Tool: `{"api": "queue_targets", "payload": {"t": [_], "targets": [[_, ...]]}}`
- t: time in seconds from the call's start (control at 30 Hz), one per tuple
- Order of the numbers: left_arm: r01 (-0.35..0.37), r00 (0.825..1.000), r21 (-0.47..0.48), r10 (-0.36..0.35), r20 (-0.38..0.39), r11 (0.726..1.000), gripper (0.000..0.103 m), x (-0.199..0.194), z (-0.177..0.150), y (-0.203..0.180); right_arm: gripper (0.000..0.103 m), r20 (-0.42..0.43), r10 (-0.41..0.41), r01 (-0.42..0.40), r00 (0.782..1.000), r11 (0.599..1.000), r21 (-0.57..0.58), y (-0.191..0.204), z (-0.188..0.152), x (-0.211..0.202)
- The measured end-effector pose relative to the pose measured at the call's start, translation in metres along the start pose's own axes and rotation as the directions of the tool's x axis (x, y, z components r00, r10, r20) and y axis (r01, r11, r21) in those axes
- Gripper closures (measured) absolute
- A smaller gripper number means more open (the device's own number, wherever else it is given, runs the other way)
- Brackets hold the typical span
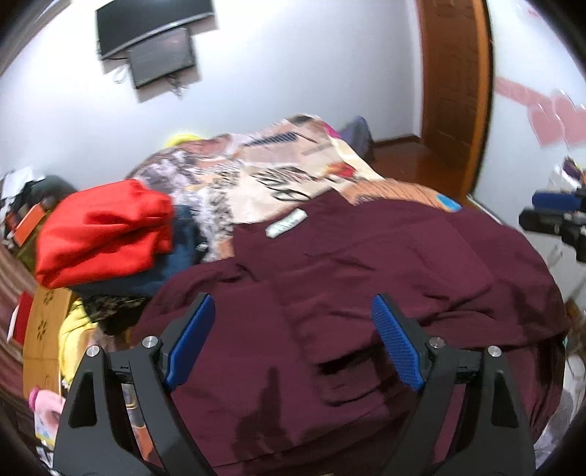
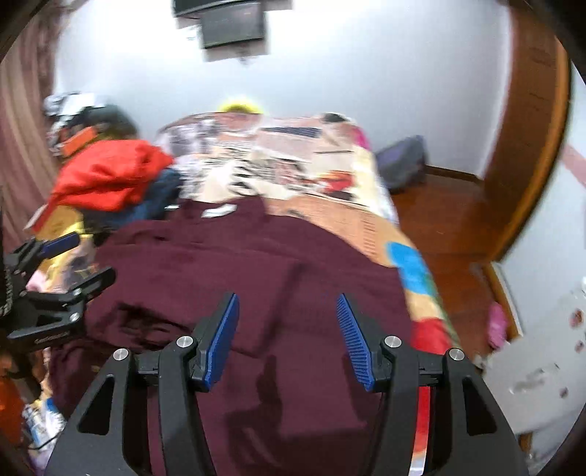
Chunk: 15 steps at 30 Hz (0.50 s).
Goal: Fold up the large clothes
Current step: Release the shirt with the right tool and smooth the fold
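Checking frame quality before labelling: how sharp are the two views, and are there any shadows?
Left wrist: slight motion blur, fisheye-bent door frame, gripper shadow on the maroon garment. Right wrist: blurrier, smeared wall screen; the right gripper stays crisp.

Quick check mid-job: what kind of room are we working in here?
Most likely a bedroom: the maroon garment is spread on a bed with a patterned cover, a screen is mounted on the wall, and a wooden door stands beside it.
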<state>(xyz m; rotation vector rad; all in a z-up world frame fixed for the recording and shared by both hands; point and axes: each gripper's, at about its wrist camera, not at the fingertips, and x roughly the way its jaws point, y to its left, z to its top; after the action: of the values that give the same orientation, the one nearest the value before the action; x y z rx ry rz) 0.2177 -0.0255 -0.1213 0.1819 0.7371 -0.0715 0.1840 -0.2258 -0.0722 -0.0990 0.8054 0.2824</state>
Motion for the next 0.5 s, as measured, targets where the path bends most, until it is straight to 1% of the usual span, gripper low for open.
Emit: {"api": "queue_targets", "payload": {"t": [0.13,0.2,0.27,0.33,0.4,0.5], "targets": [[0.061,0.997,0.063,-0.058,-0.048,0.996,0.016,0.019,0.0,-0.032,0.051,-0.028,-0.041,0.042,0.999,0.998,0.055,-0.021,-0.012,0.005],[0.08,0.995,0.085,-0.074,-0.071,0.993,0.016,0.025,-0.003,-0.046,0.051,-0.051,-0.048,0.051,0.998,0.996,0.075,-0.027,-0.019,0.011],[0.108,0.989,0.107,-0.097,-0.109,0.988,0.016,0.037,-0.007,-0.062,0.051,-0.07,-0.053,0.059,0.996,0.995,0.086,-0.031,-0.024,0.014],[0.103,0.987,0.132,-0.085,-0.135,0.986,0.016,0.049,-0.011,-0.073,0.051,-0.096,-0.056,0.065,0.994,0.993,0.096,-0.032,-0.029,0.021],[0.084,0.989,0.141,-0.065,-0.131,0.986,0.015,0.055,-0.013,-0.078,0.051,-0.117,-0.047,0.06,0.992,0.993,0.107,-0.036,-0.036,0.025],[0.088,0.99,0.104,-0.075,-0.123,0.991,0.016,0.059,-0.008,-0.074,0.051,-0.147,-0.034,0.054,0.989,0.99,0.129,-0.041,-0.045,0.032]]}}
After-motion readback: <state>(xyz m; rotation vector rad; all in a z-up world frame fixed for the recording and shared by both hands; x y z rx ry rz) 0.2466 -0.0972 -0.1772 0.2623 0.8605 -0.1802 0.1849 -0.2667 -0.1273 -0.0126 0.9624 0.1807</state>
